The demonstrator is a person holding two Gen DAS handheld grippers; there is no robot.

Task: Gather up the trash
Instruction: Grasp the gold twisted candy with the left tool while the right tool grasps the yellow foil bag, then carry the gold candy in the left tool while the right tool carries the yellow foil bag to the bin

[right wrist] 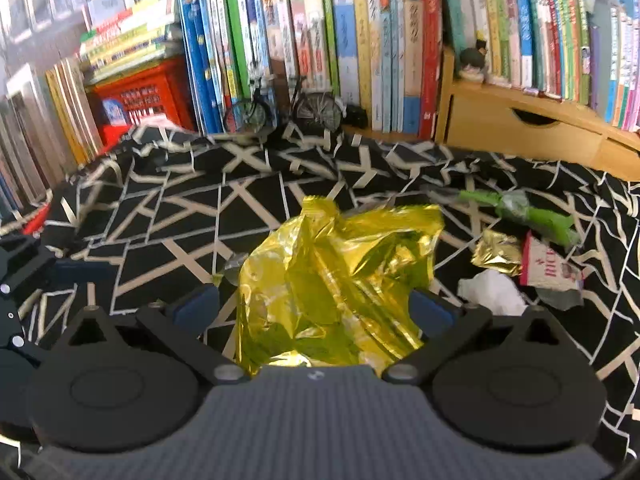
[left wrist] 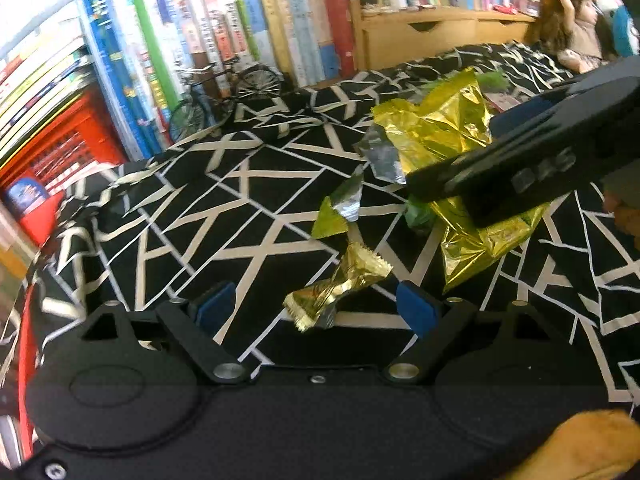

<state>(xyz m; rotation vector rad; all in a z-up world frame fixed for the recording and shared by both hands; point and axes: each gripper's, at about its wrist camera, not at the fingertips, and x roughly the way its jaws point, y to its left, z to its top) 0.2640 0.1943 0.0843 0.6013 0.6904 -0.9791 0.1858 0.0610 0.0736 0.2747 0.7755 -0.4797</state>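
My left tongs (left wrist: pixel 316 310) are spread wide over the black cloth with cream lines (left wrist: pixel 224 216), blue pads on either side of a small gold candy wrapper (left wrist: pixel 336 288). The pads aren't touching it; the wrapper lies flat on the cloth between them, twisted ends out. Just past it sits a torn green-and-silver wrapper scrap (left wrist: pixel 340 212).

My right tongs (right wrist: pixel 316 310) are also spread, straddling the big crumpled gold foil wrapper (right wrist: pixel 336 280). The foil bulges up between the two blue pads and reaches back to the tongs' body. Can't tell if either pad actually presses it; there's a gap on the left side, while on the right the foil edge overlaps the pad. In the left wrist view the right tongs' black finger (left wrist: pixel 520 172) lies across that same gold foil.

More trash lies to the right on the cloth: a green plastic wrapper (right wrist: pixel 528 212), a small gold foil piece (right wrist: pixel 496 256), a red-and-white packet (right wrist: pixel 548 268) and a crumpled white tissue (right wrist: pixel 492 292), all close together, near but apart from the big foil.

At the back is a row of upright books (right wrist: pixel 320 40), with a red crate (right wrist: pixel 140 92), a model bicycle (right wrist: pixel 288 108) and a wooden drawer unit (right wrist: pixel 520 128).
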